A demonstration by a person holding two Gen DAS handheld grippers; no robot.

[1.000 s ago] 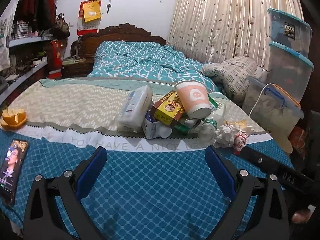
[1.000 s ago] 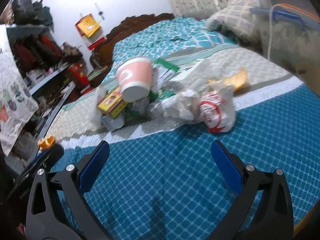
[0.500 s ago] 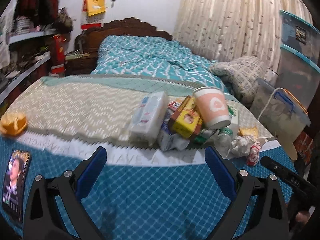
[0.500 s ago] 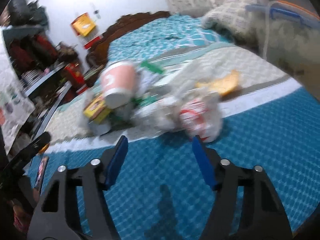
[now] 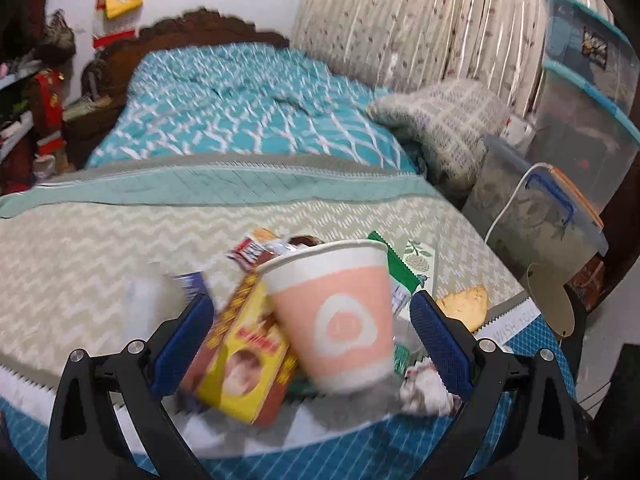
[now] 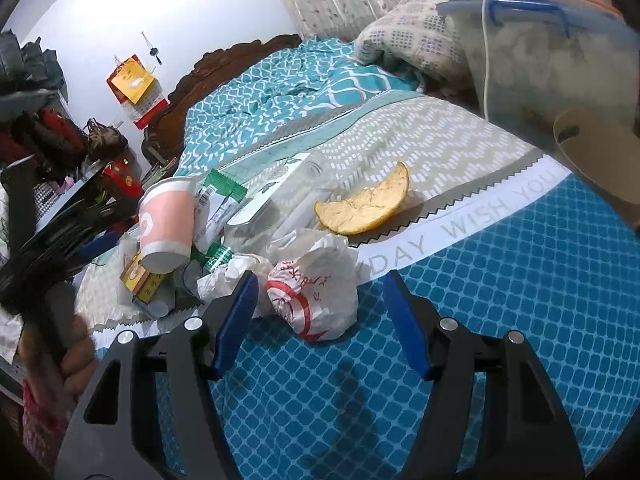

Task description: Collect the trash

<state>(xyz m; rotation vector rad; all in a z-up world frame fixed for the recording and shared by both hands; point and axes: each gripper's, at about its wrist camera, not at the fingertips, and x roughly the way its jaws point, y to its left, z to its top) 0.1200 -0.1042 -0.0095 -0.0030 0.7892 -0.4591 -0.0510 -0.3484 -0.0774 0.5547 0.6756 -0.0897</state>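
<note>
A: Step in hand, by my reading: the approach for a first pick from the trash pile on the bed [image 6: 500, 320]. Nothing is held yet.

B: Left gripper [image 5: 308, 320]?

A: Spread wide, grasping nothing. The pink paper cup [image 5: 340, 312] and the yellow box [image 5: 244, 360] both sit in the gap between its blue pads; neither pad appears to press on them. Picture is blurred, so contact at the box's left edge is uncertain.

B: Right gripper [image 6: 318, 316]?

A: Partly open, jaws just been closing in. The crumpled white bag with red print [image 6: 316, 300] lies between the fingers, pads clear of it on both sides.

B: Rest of the pile?

A: Wrappers and a clear bottle behind the cup, a peel [image 6: 368, 208] just beyond the bag on the pale zigzag band.

B: Next move needs?

A: Left: choose one item. The cup lies tilted on the box, so centre on the cup alone before clenching. Right: ease forward a little, then close; the bag is soft and should crush in.
</note>
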